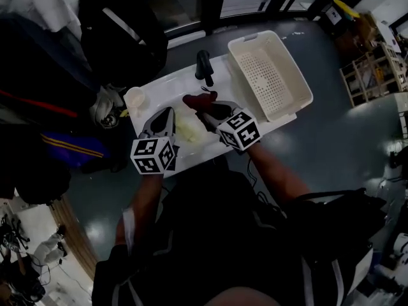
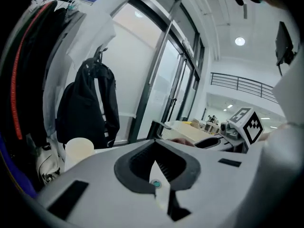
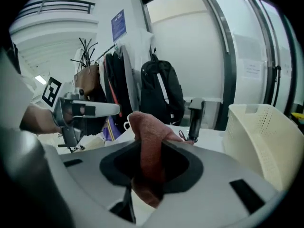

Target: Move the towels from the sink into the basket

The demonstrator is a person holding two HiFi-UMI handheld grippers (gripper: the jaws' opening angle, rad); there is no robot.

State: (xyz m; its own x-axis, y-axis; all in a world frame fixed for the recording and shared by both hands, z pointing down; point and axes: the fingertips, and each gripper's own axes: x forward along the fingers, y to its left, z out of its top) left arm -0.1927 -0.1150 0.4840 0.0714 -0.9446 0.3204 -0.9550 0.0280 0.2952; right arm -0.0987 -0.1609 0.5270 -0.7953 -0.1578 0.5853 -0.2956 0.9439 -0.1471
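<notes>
My right gripper [image 1: 205, 115] is shut on a dark red towel [image 1: 194, 100] and holds it above the white sink unit [image 1: 191, 153]. In the right gripper view the red towel [image 3: 148, 127] bulges up between the jaws and hangs down through them. A pale yellowish towel [image 1: 185, 130] lies in the sink below both grippers. My left gripper [image 1: 169, 111] hovers to its left, its jaws together with nothing seen between them [image 2: 154, 164]. The cream perforated basket [image 1: 299, 75] stands at the right end of the unit, seen also at the right of the right gripper view [image 3: 259, 137].
A black faucet [image 1: 204, 65] stands behind the sink, just left of the basket. A white cup [image 1: 134, 97] sits at the unit's left corner. A black backpack [image 1: 121, 30] and other bags hang to the left. Shelving [image 1: 373, 69] stands far right.
</notes>
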